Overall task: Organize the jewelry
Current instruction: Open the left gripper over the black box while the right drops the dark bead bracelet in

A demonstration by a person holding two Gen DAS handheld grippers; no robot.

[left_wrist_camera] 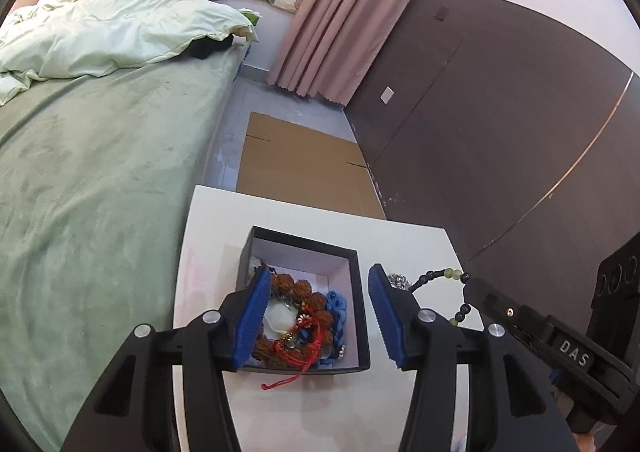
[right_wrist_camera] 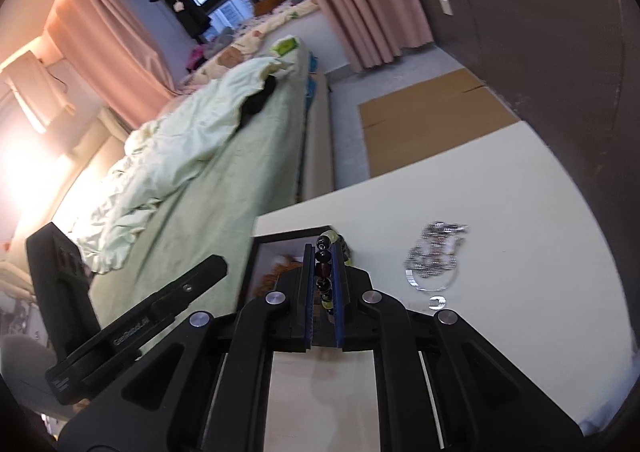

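A black jewelry box (left_wrist_camera: pixel 362 316) with a white inside stands on the white table (left_wrist_camera: pixel 408 244). It holds brown bead bracelets (left_wrist_camera: pixel 308 294), a red cord (left_wrist_camera: pixel 304 356), a blue cord (left_wrist_camera: pixel 336 304) and a pale stone. My left gripper (left_wrist_camera: pixel 318 318) is open and empty, its blue pads either side of the box. My right gripper (right_wrist_camera: pixel 323 252) is shut on a black and green bead bracelet (right_wrist_camera: pixel 323 264), held beside the box's right side; the bracelet also shows in the left wrist view (left_wrist_camera: pixel 444 276). A silver chain (right_wrist_camera: pixel 436 252) lies on the table right of the box (right_wrist_camera: pixel 256 264).
A green bed (left_wrist_camera: pixel 88 180) runs along the table's left side. Flat cardboard (left_wrist_camera: pixel 304 164) lies on the floor beyond the table. A dark wall panel (left_wrist_camera: pixel 500 132) stands to the right, pink curtains (left_wrist_camera: pixel 320 20) behind.
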